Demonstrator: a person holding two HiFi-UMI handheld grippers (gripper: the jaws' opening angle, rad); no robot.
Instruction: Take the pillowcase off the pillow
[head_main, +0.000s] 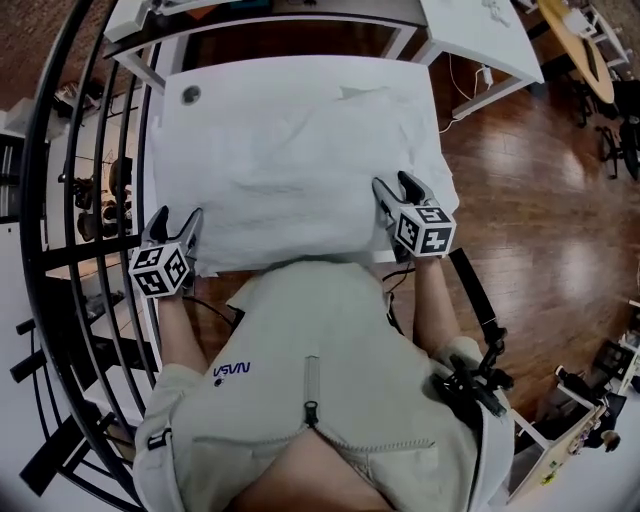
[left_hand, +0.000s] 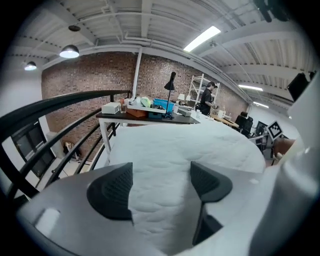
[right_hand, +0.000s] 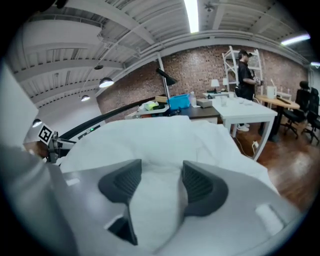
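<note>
Pillow flat, long axis crosswise

A red-brown brick wall runs along the far side under a white beamed ceiling, where a long strip light glows and round pendant lamps hang. The floor is glossy brown wood planking. A black curved railing sweeps round one side. By the brick stands a cluttered dark-topped desk with a black desk lamp and a blue bin. Nearby are a white table, a white shelf unit with a person beside it, and black office chairs.
</note>
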